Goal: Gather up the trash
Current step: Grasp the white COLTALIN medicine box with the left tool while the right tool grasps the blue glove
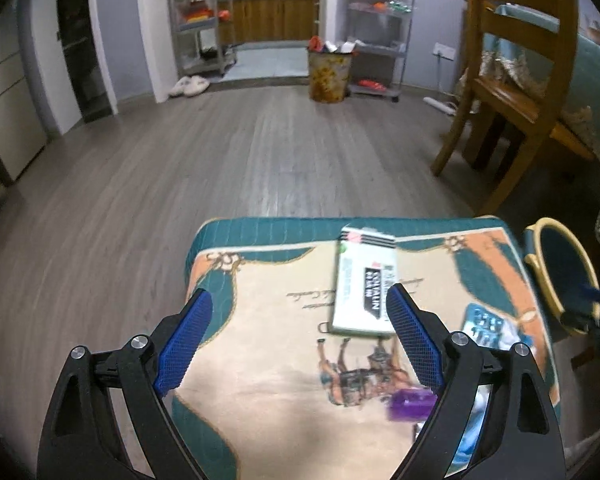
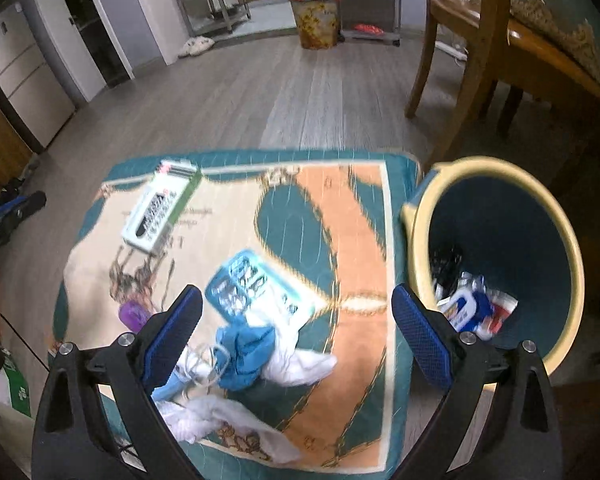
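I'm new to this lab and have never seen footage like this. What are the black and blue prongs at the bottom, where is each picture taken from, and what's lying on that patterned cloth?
No robot here: a person carries a two-finger gripper in each hand, and a fisheye camera on each one looks forward along its fingers. The prongs are those fingers, black with blue pads.

One picture is from the left gripper, the other from the right gripper. Both are open and hold nothing.

Below them is a low surface under a patterned cloth. On it lie a white box with black lettering, a blue blister pack, a small purple item, and crumpled blue and white wrappers. Beside the cloth stands a dark bin with a yellow rim, already holding some trash.
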`<state>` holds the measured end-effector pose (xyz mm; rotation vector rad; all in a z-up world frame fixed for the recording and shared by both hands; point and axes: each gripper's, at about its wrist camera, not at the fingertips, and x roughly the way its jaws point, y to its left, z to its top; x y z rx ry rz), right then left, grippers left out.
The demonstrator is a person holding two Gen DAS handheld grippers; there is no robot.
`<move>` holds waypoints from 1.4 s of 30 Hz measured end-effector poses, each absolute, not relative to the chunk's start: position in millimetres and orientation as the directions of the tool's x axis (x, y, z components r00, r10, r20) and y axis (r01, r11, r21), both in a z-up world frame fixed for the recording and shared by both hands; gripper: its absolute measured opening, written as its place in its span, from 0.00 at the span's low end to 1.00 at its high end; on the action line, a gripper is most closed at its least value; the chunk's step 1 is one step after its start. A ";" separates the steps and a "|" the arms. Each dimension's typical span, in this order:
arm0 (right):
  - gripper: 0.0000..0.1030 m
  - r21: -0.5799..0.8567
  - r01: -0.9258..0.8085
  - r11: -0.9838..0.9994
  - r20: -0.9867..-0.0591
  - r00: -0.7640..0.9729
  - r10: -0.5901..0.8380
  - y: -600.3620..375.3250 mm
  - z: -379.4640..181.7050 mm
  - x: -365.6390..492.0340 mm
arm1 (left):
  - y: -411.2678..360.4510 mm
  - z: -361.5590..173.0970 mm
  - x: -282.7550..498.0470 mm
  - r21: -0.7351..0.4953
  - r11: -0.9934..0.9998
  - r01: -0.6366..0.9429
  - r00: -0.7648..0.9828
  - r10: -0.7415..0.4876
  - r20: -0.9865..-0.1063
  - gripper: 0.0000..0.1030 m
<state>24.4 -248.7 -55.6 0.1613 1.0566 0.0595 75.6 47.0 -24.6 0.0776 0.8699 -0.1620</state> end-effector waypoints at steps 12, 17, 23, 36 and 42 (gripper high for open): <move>0.54 0.201 -0.083 0.976 -0.904 0.369 0.218 -204.5 -99.1 21.5 | 16.9 -72.7 103.3 0.019 0.972 0.234 0.567 -0.121 -0.815 0.86; 0.09 0.210 -0.116 0.971 -0.892 0.384 0.239 -205.8 -92.8 22.2 | 3.3 -85.8 114.9 0.011 0.969 0.247 0.545 -0.130 -0.828 0.86; 0.04 0.272 -0.134 0.953 -0.839 0.452 0.303 -222.1 -61.7 23.7 | -15.0 -94.9 127.7 0.000 0.964 0.267 0.539 -0.149 -0.829 0.86; 0.45 0.268 -0.136 0.954 -0.889 0.348 0.299 -216.2 -92.1 30.9 | -35.1 -135.1 146.4 0.022 0.957 0.291 0.458 -0.119 -0.881 0.86; 0.45 0.245 -0.146 0.959 -0.902 0.329 0.280 -212.7 -101.8 32.2 | -50.0 -145.5 147.4 0.065 0.944 0.323 0.439 -0.089 -0.894 0.86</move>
